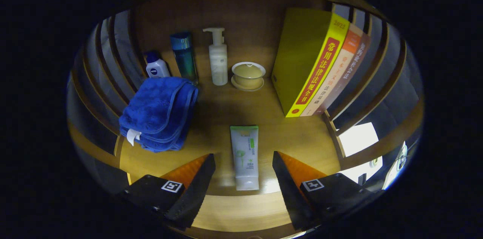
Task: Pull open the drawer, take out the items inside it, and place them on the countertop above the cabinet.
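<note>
**Tube set on the countertop, tongs spread to either side**

A pale squeeze tube [245, 156] with a green top band lay flat on the wooden countertop [286, 137], its length running straight away from me. It sat between the two fingers of my gripper [243, 173], with a clear gap of bare wood on each side; neither finger touched it. The fingers stood wide apart, holding nothing.

I judged this to be the release step of placing an item from the drawer. To do it well, I would keep the fingers spread and draw straight back along the tube's line, without swinging sideways, so neither finger clipped it or sent it rolling.

To the left of the tube, near the left finger, sat a folded blue towel [158, 112]. Beyond the tube, against the back panel, stood a small white bottle with a blue cap [156, 66], a teal bottle [184, 56], a white pump bottle [218, 58] and a lidded ceramic cup on a saucer [248, 75]. To the right stood a yellow book [307, 58] with two thinner books [341, 77] beside it.
</note>
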A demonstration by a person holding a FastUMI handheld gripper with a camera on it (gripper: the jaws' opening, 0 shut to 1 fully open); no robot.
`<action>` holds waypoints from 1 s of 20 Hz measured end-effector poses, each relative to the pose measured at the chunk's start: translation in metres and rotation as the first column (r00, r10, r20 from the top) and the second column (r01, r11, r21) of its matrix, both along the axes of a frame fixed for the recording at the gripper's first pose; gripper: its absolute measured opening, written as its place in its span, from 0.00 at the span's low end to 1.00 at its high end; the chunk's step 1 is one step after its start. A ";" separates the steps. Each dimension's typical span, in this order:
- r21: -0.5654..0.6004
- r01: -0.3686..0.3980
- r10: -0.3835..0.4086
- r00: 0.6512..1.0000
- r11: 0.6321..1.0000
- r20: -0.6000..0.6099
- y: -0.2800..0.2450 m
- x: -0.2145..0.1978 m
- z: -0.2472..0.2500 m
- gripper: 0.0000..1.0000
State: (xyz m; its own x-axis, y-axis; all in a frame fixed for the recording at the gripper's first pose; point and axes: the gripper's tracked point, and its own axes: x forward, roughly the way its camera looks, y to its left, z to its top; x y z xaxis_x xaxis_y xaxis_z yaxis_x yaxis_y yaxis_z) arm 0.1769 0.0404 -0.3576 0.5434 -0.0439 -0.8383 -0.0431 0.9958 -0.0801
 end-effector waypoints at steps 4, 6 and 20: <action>-0.006 0.012 -0.011 0.997 1.000 0.076 -0.007 -0.020 0.029 0.99; 0.004 0.013 -0.014 0.992 1.000 0.123 -0.008 -0.033 0.048 0.99; -0.053 -0.009 0.033 0.876 0.999 0.480 -0.033 -0.201 0.151 0.99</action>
